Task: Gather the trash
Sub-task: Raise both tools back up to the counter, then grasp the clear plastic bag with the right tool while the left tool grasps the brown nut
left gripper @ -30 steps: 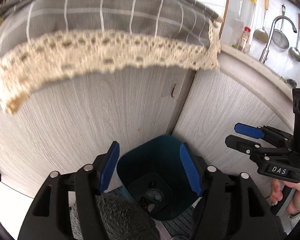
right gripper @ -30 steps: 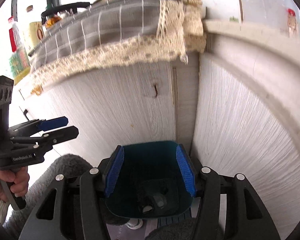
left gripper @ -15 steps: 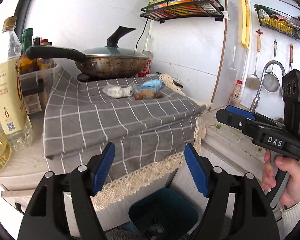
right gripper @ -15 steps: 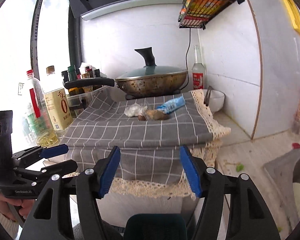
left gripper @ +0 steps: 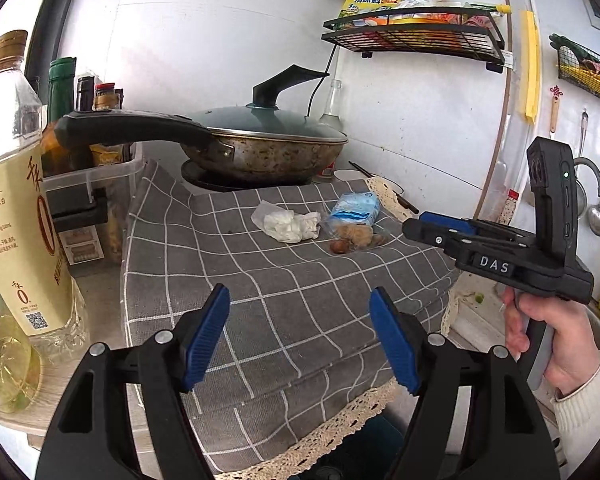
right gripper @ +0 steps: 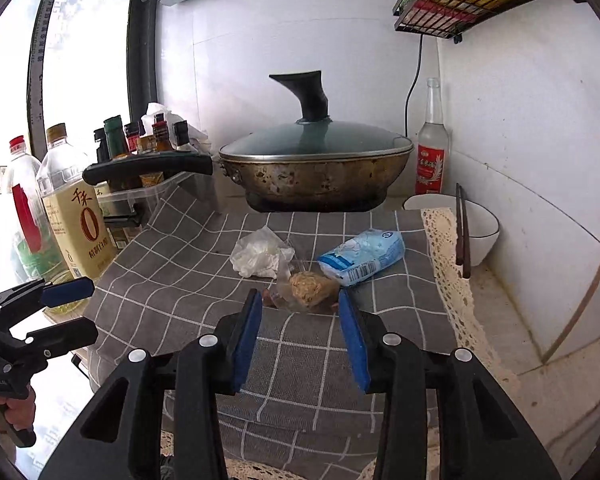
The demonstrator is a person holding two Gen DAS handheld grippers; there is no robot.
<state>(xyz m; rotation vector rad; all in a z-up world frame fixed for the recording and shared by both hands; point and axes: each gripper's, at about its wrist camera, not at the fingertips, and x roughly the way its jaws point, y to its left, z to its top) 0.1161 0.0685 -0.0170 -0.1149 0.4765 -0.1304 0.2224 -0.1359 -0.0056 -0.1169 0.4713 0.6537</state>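
Three pieces of trash lie on a grey checked cloth [right gripper: 172, 280]: a crumpled white tissue [right gripper: 256, 254] [left gripper: 290, 222], a clear bag of brown scraps [right gripper: 310, 290] [left gripper: 354, 236], and a blue-white packet [right gripper: 362, 256] [left gripper: 354, 208]. My right gripper [right gripper: 300, 308] is open, its blue pads just short of the bag of scraps, one to either side. My left gripper [left gripper: 300, 328] is open and empty over the cloth's near part, well short of the trash. A dark teal bin [left gripper: 364, 440] shows below the cloth's lace edge.
A lidded wok [right gripper: 316, 172] stands behind the trash, its long handle [left gripper: 132, 130] reaching left. Oil bottles [left gripper: 16, 216] and sauce bottles stand at the left. A white bowl with chopsticks [right gripper: 464, 228] and a glass bottle [right gripper: 432, 148] are at the right. A wire shelf [left gripper: 416, 36] hangs above.
Both grippers rose from the bin by the cupboard up to counter height and moved in over the cloth. The right gripper has come close to the bag of scraps.
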